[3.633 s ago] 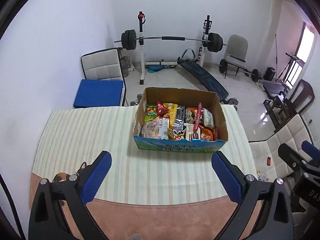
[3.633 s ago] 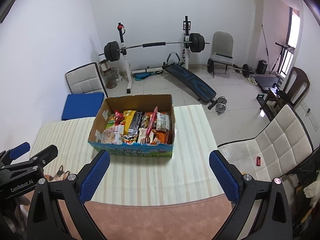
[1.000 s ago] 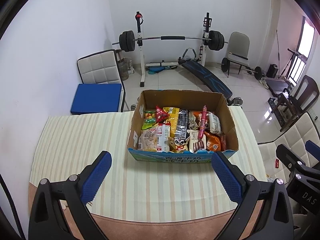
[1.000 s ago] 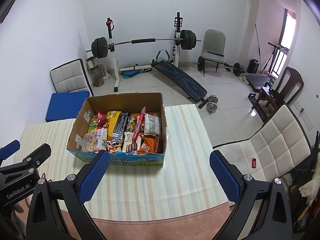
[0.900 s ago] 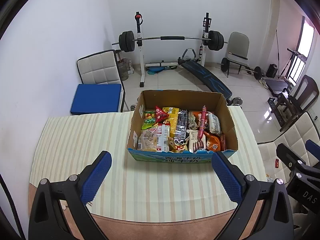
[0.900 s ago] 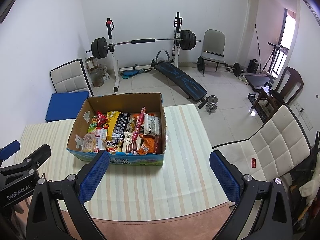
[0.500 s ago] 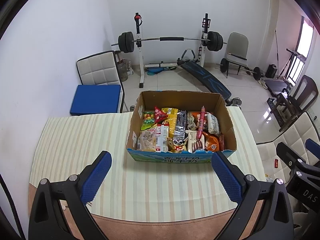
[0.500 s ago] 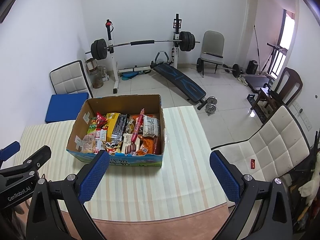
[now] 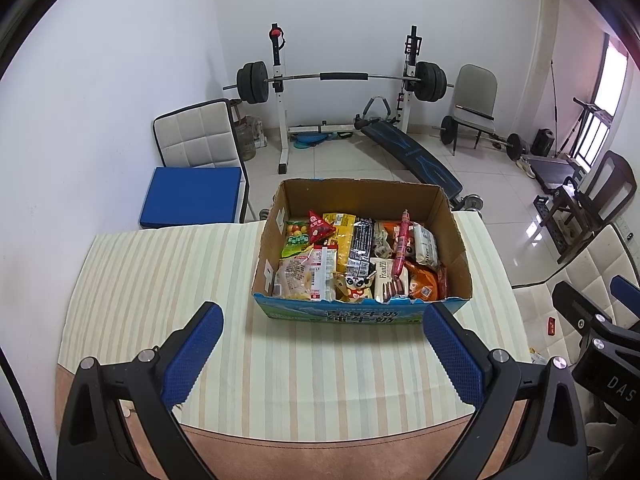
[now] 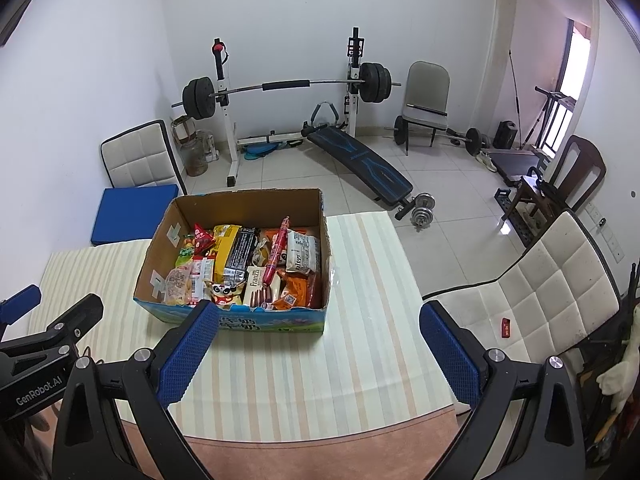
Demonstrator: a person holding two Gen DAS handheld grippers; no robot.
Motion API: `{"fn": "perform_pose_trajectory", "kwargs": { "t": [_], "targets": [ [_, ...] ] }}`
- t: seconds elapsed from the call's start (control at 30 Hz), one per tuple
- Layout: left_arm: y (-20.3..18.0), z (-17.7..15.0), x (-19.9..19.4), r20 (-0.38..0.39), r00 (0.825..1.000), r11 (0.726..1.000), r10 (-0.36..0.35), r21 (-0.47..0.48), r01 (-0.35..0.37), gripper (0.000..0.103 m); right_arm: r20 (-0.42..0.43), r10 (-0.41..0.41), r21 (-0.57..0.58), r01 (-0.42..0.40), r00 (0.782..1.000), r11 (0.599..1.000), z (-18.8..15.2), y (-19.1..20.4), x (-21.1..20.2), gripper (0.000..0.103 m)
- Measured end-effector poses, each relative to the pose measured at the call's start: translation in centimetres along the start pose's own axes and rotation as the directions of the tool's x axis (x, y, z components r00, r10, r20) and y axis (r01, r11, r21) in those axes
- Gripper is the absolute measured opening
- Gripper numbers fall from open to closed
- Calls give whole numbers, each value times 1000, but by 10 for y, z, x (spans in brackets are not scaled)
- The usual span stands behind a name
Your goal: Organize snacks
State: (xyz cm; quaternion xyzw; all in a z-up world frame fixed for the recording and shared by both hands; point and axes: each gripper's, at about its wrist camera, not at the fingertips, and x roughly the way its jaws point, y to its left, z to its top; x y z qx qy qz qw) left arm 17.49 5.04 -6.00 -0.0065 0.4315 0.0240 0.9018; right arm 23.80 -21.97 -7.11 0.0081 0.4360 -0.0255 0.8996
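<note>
A cardboard box full of several snack packets stands on the striped tablecloth. Among the packets lie a long red sausage stick, a black packet and a red triangular pack. My left gripper hovers open in front of the box with nothing between its blue pads. My right gripper also stands open and empty, near the box's front right corner.
A white chair with a blue cushion stands behind the table on the left. A padded white chair is close on the right. A barbell rack and a bench fill the far floor.
Both grippers have crept forward and slightly up over the table since 3.6 s ago, so the box looks closer. In the last second hardly anything moved. Both stayed open.
</note>
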Motion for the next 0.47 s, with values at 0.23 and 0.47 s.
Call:
{"fn": "perform_pose_trajectory", "kwargs": {
  "t": [0.23, 0.47],
  "targets": [
    [0, -2, -1, 3, 1000, 1000, 1, -1, -1, 103, 3, 1, -3, -1, 1000, 1000, 2, 0, -1, 102],
    [1, 0, -4, 15, 1000, 1000, 8, -5, -8, 103, 5, 1, -5, -1, 1000, 1000, 3, 1, -2, 102]
  ]
}}
